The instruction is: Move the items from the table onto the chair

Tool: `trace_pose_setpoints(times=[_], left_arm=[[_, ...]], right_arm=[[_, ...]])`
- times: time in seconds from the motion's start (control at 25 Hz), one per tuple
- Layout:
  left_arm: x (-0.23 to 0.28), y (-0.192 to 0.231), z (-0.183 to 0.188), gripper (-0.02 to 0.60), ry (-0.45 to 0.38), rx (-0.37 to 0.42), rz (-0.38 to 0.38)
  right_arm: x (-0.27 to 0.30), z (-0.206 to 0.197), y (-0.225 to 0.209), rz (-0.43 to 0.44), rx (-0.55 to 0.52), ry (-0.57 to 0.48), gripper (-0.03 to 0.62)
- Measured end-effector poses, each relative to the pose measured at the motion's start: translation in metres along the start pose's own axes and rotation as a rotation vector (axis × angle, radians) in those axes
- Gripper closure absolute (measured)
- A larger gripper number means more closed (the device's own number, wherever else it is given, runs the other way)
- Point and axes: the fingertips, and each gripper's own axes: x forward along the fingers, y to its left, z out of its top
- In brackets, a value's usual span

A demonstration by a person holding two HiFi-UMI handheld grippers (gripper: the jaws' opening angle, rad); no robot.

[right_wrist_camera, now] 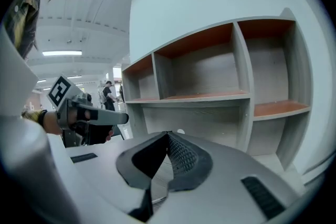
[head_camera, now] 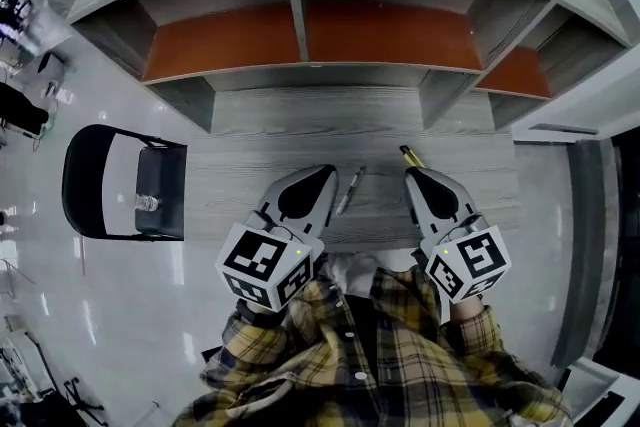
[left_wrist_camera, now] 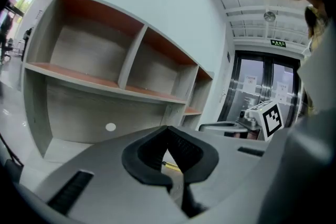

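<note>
The person in a yellow checked shirt (head_camera: 370, 355) stands at the front edge of the grey wooden tabletop (head_camera: 290, 120) and holds both grippers over it, pointed toward the back.

The left gripper (head_camera: 322, 177) has its jaws closed together, and its own view shows nothing between them (left_wrist_camera: 168, 128). The right gripper (head_camera: 412, 177) is the same: the jaws meet at the tips and they hold nothing (right_wrist_camera: 168, 135). The two grippers are side by side above the front part of the tabletop, with a gap between them.

In this gap lies a dark pen (head_camera: 348, 191), close to the front edge and pointing to the back. It touches neither gripper. A second thin stick with a gold end (head_camera: 409, 156) lies just beyond the tip of the right gripper. What it is exactly I cannot tell.

At the back edge of the tabletop rises a shelf unit (head_camera: 390, 35) with orange boards.

The chair (head_camera: 165, 170) is black and stands on the floor at the left side of the table, well apart from both grippers. On it is already a clear bottle (head_camera: 147, 204).
</note>
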Motion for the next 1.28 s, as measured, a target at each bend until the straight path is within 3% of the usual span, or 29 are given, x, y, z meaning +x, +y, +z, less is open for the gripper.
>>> trace_pose_setpoints(times=[0.24, 0.48, 0.64, 0.84, 1.08, 1.28], left_arm=[[0.037, 0.008, -0.047, 0.576, 0.122, -0.074, -0.042], [0.065, 0.025, -0.100, 0.574, 0.204, -0.122, -0.009], [0.083, 0.036, -0.143, 0.563, 0.300, -0.135, 0.006], [0.102, 0.045, -0.200, 0.476, 0.448, -0.132, 0.023], [0.115, 0.050, -0.250, 0.443, 0.564, -0.114, 0.051], [0.122, 0.050, -0.269, 0.442, 0.628, -0.097, 0.060]], right_arm=[[-0.010, -0.016, -0.011, -0.086, 0.041, 0.023, 0.579], [-0.011, -0.041, -0.016, -0.112, 0.076, 0.046, 0.579], [-0.012, -0.057, -0.019, -0.118, 0.111, 0.062, 0.579], [-0.013, -0.075, -0.022, -0.113, 0.153, 0.083, 0.579], [-0.017, -0.091, -0.027, -0.111, 0.183, 0.105, 0.579], [-0.021, -0.098, -0.032, -0.109, 0.204, 0.119, 0.579]])
